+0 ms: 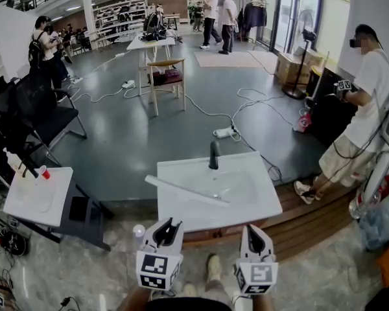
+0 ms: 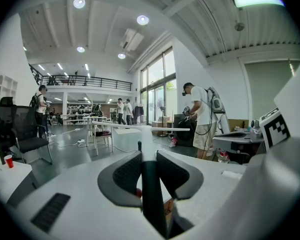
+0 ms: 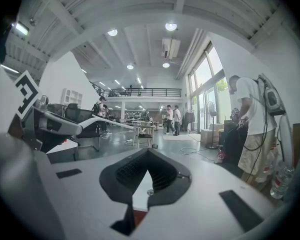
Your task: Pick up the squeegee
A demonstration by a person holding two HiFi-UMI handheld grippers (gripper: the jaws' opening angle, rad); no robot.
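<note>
The squeegee (image 1: 188,191) is white, and its long blade stretches across the white sink (image 1: 181,218) in the head view. In the left gripper view its dark handle (image 2: 152,194) runs between the jaws, and the white T-shaped blade (image 2: 140,127) shows beyond them. My left gripper (image 1: 167,228) (image 2: 149,156) is shut on that handle at the sink's near edge. To its right my right gripper (image 1: 254,230) (image 3: 149,151) is shut, its fingertips touching with nothing between them. A black faucet (image 1: 214,155) stands at the sink's far edge.
The sink rests on a low wooden platform (image 1: 311,222). A small white table (image 1: 26,206) with a red cup (image 1: 45,172) stands at the left, behind it a black chair (image 1: 39,118). A person (image 1: 363,109) stands at the right. Cables (image 1: 227,118) cross the floor.
</note>
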